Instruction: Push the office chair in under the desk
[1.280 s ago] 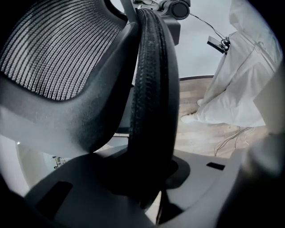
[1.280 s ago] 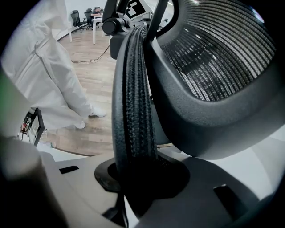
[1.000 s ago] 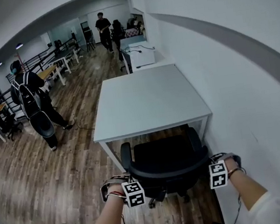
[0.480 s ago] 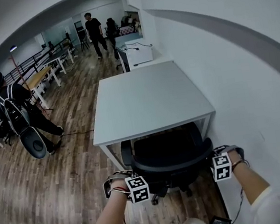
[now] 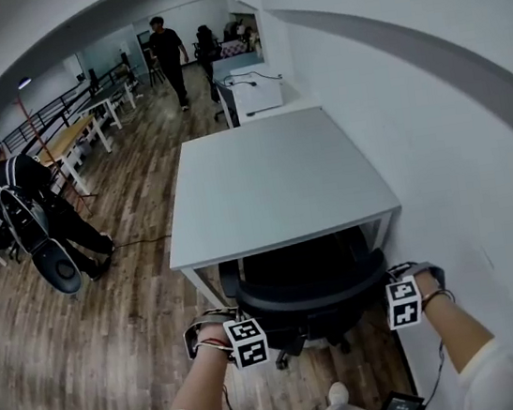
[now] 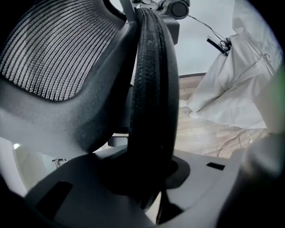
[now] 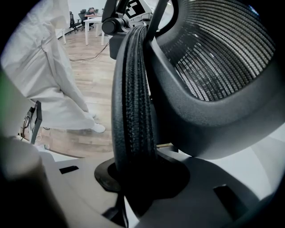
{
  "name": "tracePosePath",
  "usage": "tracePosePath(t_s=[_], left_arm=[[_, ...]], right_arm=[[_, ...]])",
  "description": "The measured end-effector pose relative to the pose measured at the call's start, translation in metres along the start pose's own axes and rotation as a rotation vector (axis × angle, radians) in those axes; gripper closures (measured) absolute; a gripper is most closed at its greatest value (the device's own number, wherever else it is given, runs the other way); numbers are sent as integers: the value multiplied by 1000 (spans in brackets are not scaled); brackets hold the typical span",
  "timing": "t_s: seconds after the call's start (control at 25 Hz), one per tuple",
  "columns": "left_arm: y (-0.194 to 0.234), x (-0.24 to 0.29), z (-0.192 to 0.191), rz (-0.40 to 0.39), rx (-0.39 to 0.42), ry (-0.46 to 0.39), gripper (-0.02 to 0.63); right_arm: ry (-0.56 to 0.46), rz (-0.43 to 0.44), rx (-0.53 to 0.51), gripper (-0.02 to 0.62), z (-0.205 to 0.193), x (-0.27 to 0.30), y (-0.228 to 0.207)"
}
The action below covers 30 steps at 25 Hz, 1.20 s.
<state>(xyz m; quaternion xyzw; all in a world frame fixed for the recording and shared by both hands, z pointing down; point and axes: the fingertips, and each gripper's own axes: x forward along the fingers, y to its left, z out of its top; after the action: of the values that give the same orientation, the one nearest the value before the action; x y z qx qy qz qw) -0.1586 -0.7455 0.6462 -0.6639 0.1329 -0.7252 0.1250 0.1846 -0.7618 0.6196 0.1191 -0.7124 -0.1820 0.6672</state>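
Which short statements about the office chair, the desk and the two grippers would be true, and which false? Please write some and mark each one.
1. The left gripper and the right gripper are both shut on the backrest rim of the office chair. True.
2. A monitor stands on the desk. False: its white top is bare.
3. The chair's seat reaches partly under the desk's front edge. True.
4. The desk stands free in the middle of the room. False: its right side is against the white wall.
5. The floor is grey carpet. False: it is wooden boards.
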Motion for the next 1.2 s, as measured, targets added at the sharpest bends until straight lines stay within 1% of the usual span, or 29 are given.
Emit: tracePosePath(t_s=[0.56, 0.88, 1.2], left_arm=[[48, 18, -11, 0, -32, 13, 518], [64, 25, -13, 4, -49, 19, 518], [88, 33, -15, 10, -60, 16, 518]], right_arm=[[-15, 3, -27, 482, 8, 24, -55], [-15, 7, -41, 483, 6, 34, -74], [-22, -1, -46, 483, 7, 46, -101]])
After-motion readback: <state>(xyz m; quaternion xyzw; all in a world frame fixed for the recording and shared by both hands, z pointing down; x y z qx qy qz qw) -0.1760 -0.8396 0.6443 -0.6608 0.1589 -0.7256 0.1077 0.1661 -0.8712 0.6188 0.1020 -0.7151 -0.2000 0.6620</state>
